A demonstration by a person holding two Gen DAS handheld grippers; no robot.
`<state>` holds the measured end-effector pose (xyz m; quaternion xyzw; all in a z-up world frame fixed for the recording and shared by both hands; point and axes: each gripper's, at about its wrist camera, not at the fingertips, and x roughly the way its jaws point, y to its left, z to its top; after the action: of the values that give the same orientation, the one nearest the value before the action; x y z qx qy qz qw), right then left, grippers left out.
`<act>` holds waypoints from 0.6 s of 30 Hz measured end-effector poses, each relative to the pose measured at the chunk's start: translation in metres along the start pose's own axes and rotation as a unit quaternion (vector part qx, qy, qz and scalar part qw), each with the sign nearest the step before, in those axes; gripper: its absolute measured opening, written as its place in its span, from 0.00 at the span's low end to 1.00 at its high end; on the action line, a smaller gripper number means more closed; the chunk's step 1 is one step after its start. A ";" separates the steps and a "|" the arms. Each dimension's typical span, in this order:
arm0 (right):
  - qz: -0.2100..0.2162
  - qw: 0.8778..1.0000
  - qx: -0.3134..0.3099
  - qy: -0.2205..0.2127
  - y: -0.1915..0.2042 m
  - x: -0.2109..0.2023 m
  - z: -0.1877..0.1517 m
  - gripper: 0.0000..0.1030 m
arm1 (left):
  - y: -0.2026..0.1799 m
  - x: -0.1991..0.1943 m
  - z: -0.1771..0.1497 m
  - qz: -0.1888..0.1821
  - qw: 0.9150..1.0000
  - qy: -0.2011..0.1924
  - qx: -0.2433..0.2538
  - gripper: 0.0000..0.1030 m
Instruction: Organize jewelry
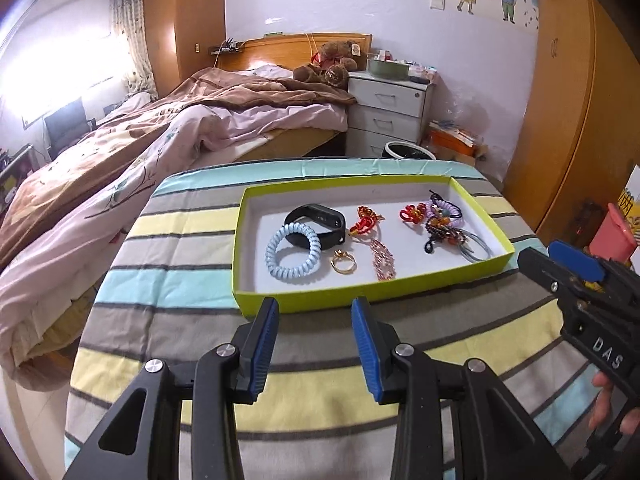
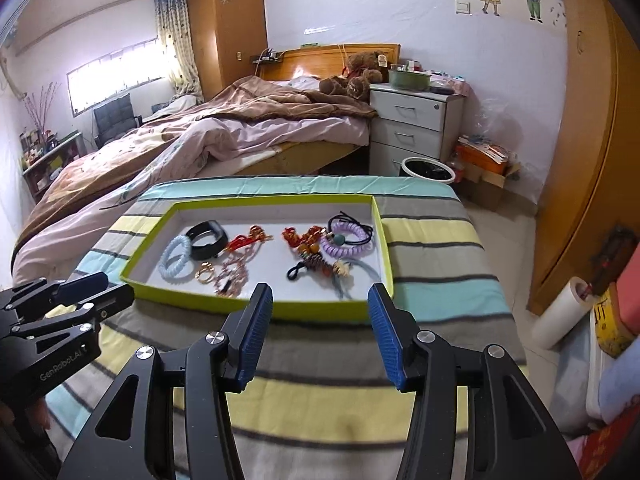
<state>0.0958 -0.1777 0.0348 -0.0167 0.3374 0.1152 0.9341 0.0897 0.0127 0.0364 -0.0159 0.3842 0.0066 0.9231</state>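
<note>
Bare tray point(image 1: 256, 280) floor behind its low near wall; jewelry point(image 1: 440, 224) clustered right.

Just beyond the tips of both tongs, a shallow lime-green tray point(image 1: 360, 294) holds the jewelry. A pale blue coil band point(image 1: 293, 253) leans on a black wristband point(image 1: 316, 226), a gold ring point(image 1: 343, 263) beside them. Red knots, a purple coil and beads cluster toward the right tongs' side.

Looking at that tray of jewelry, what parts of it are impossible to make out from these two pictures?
- Tangled pile at the tray's right end: both views, pieces overlap, so their count is unclear.
- Gold ring: both views, too small to show its ornament.
- Pink chain: right wrist view, bunched up; its clasp is unreadable.
- Green tray near wall: right wrist view, partly hidden by the right gripper.
</note>
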 end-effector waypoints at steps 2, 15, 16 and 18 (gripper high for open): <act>-0.006 1.000 -0.004 -0.006 0.005 -0.008 -0.004 0.49 | 0.000 -0.004 -0.005 -0.002 1.000 0.004 -0.004 0.37; 0.005 1.000 -0.001 -0.011 0.025 -0.030 -0.022 0.49 | 0.002 -0.025 -0.022 0.019 1.000 -0.013 -0.012 0.36; 0.005 1.000 0.002 -0.010 0.025 -0.030 -0.023 0.49 | 0.002 -0.027 -0.022 0.020 1.000 -0.014 -0.011 0.37; 0.010 1.000 0.007 -0.009 0.025 -0.031 -0.024 0.49 | 0.002 -0.027 -0.022 0.020 1.000 -0.015 -0.011 0.37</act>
<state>0.0523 -0.1622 0.0371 -0.0062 0.3296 0.1222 0.9361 0.0548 0.0143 0.0399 -0.0185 0.3706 0.0301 0.9281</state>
